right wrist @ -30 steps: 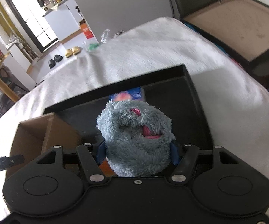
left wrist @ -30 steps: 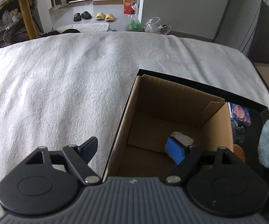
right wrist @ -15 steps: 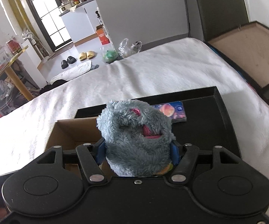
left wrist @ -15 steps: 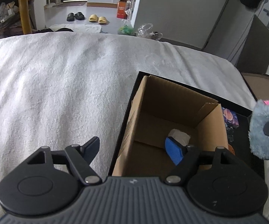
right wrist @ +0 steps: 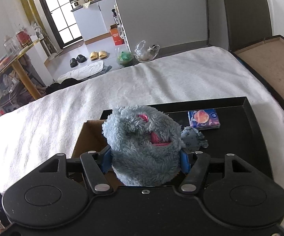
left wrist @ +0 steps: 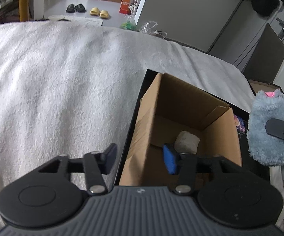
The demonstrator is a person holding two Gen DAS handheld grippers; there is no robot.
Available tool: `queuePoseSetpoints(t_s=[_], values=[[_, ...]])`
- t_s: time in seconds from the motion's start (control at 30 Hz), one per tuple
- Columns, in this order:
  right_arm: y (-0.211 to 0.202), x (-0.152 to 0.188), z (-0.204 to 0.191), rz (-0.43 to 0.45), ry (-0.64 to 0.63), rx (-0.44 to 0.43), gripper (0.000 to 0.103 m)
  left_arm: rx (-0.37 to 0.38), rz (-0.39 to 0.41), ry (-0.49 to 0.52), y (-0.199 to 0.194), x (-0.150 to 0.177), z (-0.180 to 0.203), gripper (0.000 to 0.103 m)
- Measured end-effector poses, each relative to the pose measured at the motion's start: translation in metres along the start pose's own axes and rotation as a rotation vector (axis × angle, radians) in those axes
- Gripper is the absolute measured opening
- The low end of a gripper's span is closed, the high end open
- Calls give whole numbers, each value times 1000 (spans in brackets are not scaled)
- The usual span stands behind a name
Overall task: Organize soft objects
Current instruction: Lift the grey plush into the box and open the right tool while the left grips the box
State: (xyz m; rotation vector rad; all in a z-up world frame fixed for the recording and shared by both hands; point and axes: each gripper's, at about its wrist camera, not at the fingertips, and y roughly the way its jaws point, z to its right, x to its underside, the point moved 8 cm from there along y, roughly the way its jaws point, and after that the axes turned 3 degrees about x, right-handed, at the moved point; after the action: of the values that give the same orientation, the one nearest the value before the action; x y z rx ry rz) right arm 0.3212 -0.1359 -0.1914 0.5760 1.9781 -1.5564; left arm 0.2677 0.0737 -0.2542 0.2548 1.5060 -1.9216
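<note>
My right gripper is shut on a fluffy blue-grey plush toy with pink parts and holds it in the air beside the open cardboard box; the toy also shows in the left wrist view. My left gripper is open and astride the near left wall of the box, one finger outside and one inside. A pale soft lump lies on the box floor. A smaller blue-grey soft thing lies on the black tray.
The box stands in the black tray on a white blanket. A small printed packet lies at the tray's far side. A brown open lid or box sits off the bed at right.
My right gripper has lifted the plush toy up and pulled back, so more of the tray and room shows. The left gripper stays astride the box wall.
</note>
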Motion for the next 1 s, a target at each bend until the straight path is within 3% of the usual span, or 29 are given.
queuePoseSetpoints(t_s=[0.2, 0.67, 0.73, 0.8, 1.0], values=[[8, 1, -24, -14, -21, -5, 63, 36, -23, -49, 4, 4, -11, 15], [35, 10, -59, -75, -44, -20, 63, 77, -23, -78, 5, 5, -16, 15], [40, 8, -66, -71, -38, -29, 65, 77, -23, -79, 5, 5, -16, 15], [43, 4, -75, -49, -31, -65, 73, 80, -26, -84, 6, 4, -18, 15], [46, 6, -76, -67, -28, -69, 74, 72, -25, -87, 7, 4, -19, 15]])
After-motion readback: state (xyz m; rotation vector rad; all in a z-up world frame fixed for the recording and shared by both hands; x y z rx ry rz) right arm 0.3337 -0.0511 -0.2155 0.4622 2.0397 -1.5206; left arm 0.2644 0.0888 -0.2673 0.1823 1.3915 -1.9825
